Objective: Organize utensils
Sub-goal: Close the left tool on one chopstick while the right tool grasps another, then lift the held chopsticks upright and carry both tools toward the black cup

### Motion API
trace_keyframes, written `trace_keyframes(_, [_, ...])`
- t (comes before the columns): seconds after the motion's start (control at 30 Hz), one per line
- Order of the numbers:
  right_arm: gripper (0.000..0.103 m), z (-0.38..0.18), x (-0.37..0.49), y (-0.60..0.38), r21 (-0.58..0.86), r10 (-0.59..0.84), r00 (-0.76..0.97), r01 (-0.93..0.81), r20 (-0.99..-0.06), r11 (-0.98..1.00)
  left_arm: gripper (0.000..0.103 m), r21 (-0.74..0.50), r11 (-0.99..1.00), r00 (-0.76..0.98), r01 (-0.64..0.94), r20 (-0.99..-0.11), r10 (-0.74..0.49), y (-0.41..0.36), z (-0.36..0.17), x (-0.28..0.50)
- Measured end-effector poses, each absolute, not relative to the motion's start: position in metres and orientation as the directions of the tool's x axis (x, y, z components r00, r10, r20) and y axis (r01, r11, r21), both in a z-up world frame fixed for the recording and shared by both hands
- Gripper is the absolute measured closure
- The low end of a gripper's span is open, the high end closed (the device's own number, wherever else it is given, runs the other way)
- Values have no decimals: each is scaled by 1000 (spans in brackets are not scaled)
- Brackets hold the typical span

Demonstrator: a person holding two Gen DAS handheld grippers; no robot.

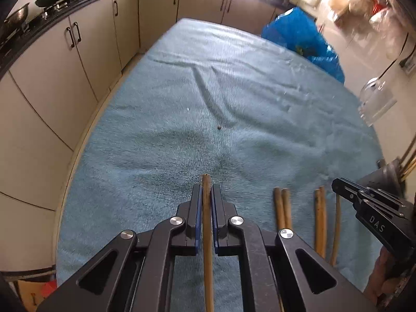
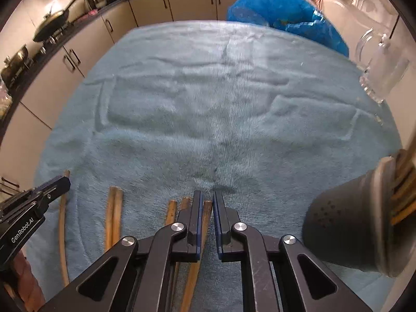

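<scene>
Left gripper (image 1: 206, 195) clamped tight on one chopstick (image 1: 207, 234), tip poking just past the pads. Right gripper (image 2: 207, 202) pinched nearly closed over another chopstick (image 2: 205, 215), hold unclear. Loose chopsticks (image 1: 282, 208) between them near the blue towel's (image 1: 208, 91) front edge.

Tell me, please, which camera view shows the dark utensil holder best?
The right wrist view: the dark utensil holder lies on its side, perforated wall and chopstick-filled mouth visible. The left wrist view shows only a sliver at its right edge, behind the right gripper.
</scene>
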State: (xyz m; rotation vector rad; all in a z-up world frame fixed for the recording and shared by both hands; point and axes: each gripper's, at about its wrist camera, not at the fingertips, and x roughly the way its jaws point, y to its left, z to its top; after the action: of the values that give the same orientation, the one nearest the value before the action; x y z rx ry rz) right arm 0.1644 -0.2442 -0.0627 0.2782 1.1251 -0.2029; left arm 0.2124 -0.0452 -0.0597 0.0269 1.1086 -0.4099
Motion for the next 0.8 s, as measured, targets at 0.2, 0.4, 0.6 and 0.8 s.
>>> trace_keyframes(0.2, [95, -16, 130, -235, 167, -7, 573, 250, -819, 954, 97, -210, 913, 505, 350, -779, -373, -31, -7, 180])
trace_keyframes(0.4, [95, 27, 84, -226, 212, 20, 725, 176, -689, 961, 97, -207, 903, 606, 377, -682, -409, -22, 37, 136])
trace_keyframes(0.6, [95, 52, 40, -218, 196, 0, 823, 135, -567, 971, 97, -209, 894, 643, 396, -631, -433, -12, 56, 102])
trace_keyframes(0.8, [95, 67, -6, -210, 166, -24, 888, 112, -460, 980, 97, -210, 895, 660, 393, -613, -433, -3, 60, 74])
